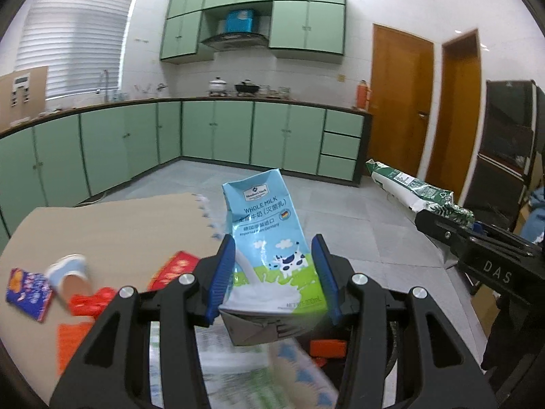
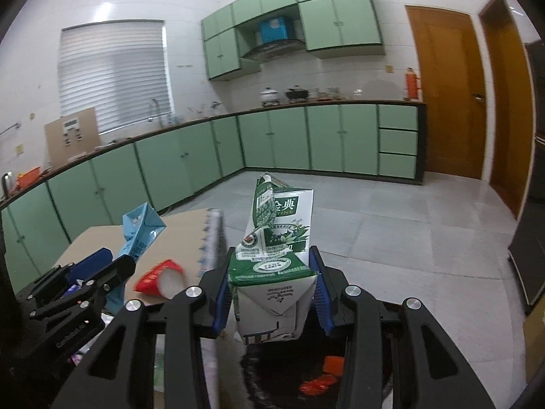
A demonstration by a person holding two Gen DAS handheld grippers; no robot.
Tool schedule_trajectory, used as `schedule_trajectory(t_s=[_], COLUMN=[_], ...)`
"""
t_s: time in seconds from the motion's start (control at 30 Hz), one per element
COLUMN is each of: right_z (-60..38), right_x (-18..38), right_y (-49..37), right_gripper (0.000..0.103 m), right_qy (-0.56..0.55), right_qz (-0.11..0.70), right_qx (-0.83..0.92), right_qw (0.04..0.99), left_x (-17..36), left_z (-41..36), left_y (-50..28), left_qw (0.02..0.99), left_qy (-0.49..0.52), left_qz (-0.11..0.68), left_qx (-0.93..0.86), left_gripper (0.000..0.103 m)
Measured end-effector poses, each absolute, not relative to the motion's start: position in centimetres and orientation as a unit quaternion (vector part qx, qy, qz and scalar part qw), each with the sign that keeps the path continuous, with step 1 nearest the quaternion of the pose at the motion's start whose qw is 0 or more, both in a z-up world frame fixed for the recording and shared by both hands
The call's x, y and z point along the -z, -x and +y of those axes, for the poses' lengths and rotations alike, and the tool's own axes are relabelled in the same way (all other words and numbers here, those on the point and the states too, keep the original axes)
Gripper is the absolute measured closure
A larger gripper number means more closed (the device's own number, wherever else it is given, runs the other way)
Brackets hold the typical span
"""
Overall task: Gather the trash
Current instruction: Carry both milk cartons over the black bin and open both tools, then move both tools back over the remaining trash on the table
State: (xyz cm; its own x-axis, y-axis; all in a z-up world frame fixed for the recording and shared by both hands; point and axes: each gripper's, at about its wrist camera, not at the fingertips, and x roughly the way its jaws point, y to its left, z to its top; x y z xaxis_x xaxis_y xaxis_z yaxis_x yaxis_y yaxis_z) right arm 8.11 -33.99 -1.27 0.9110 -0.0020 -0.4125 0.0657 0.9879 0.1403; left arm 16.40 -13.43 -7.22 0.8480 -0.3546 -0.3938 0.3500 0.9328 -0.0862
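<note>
Pinching a creased blue whole-milk carton (image 1: 269, 252) low on its body, the left gripper (image 1: 272, 272) mirrors the right gripper (image 2: 272, 286) clamping a crumpled green milk carton (image 2: 276, 238); both cartons look empty, light, easily crushed.

A brown cardboard-covered table (image 1: 112, 228) is carrying the litter. A blue snack packet (image 1: 29, 284), a tipped paper cup (image 1: 68, 272), red wrappers (image 1: 90, 303) and a red-and-gold packet (image 1: 175, 269) are lying directly on it, while a red-and-white cup (image 2: 163, 277) is resting on its side.
</note>
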Motion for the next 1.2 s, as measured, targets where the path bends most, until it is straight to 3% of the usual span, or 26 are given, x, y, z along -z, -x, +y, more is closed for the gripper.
schedule_trajectory(t_s=[0.5,0.53,0.57,0.67,0.8,0.87,1.2], right_z=[-41.8,-42.1,-42.3,-43.0,-42.8,-42.1,-32.9], right_x=[8.4,9.0,9.7,11.1,10.8,10.0,6.2], right_y=[-11.3,-11.5,-11.9,-11.5,-10.3,-10.1,-9.5], right_gripper=[0.061,0.058,0.049,0.044,0.023,0.017,0.011], right_qy=[-0.074,-0.07,-0.069,-0.076,-0.09,-0.096,-0.102], right_qz=[0.277,0.284,0.297,0.312,0.304,0.296,0.259], right_qx=[0.071,0.076,0.08,0.091,0.096,0.087,-0.045], right_qw=[0.955,0.953,0.949,0.942,0.944,0.946,0.959], left_x=[11.7,12.0,12.2,12.4,11.4,10.6,7.7], left_z=[-22.0,-22.3,-22.4,-21.9,-20.0,-18.4,-6.9], left_y=[-21.7,-22.1,-22.4,-22.6,-22.1,-21.4,-16.2], left_qw=[0.934,0.93,0.929,0.927,0.933,0.939,0.971], left_qy=[-0.022,-0.022,-0.022,-0.014,-0.009,-0.011,-0.018], left_qz=[0.265,0.273,0.278,0.287,0.277,0.266,0.209], left_qx=[0.24,0.244,0.245,0.243,0.23,0.218,0.115], left_gripper=[0.056,0.054,0.053,0.051,0.046,0.043,0.035])
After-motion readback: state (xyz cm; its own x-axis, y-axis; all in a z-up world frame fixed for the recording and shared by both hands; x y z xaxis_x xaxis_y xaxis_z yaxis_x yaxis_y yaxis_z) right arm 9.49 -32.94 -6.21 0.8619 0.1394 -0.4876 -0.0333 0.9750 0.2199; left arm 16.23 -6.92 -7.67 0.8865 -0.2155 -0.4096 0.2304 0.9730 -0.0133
